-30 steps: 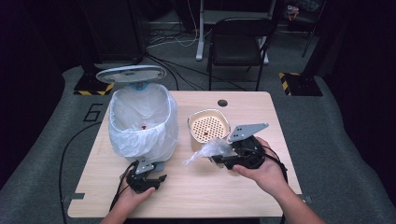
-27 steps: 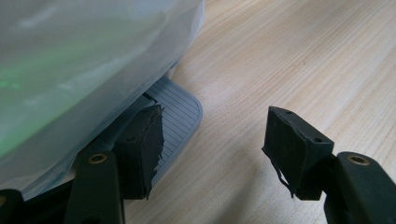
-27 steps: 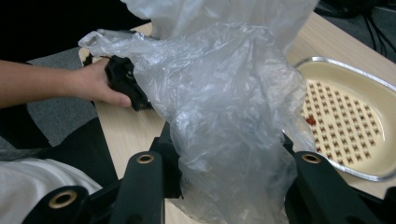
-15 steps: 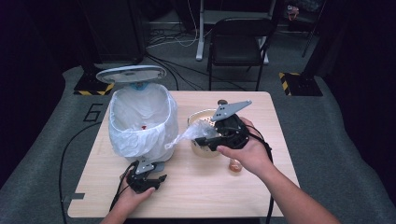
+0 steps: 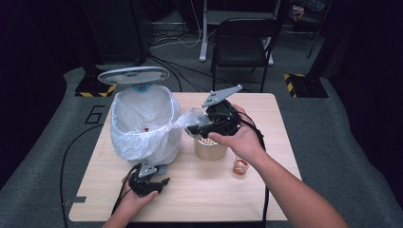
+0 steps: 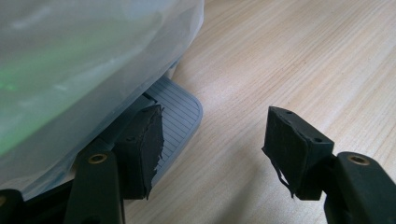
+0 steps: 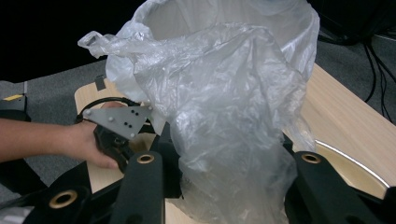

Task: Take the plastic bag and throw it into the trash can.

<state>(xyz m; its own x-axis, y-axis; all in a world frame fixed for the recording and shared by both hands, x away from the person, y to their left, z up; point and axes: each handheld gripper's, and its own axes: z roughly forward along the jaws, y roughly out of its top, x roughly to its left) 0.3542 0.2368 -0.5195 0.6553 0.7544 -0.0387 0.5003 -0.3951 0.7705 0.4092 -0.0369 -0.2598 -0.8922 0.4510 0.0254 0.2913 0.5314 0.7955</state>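
Right gripper (image 5: 197, 129) squeezes a crumpled clear plastic bag (image 7: 224, 121) between its jaws, up above the tan basket (image 5: 209, 149), close beside the white bin (image 5: 142, 123) with its lid open. Left gripper (image 5: 151, 183) sits low on the table (image 5: 204, 199), jaws apart and holding nothing, one pad resting on the bin's grey pedal (image 6: 180, 112).

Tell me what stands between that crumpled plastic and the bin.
Nothing visible. The right gripper holds the crumpled plastic beside the bin's rim, the lid is up, and the mouth is open.
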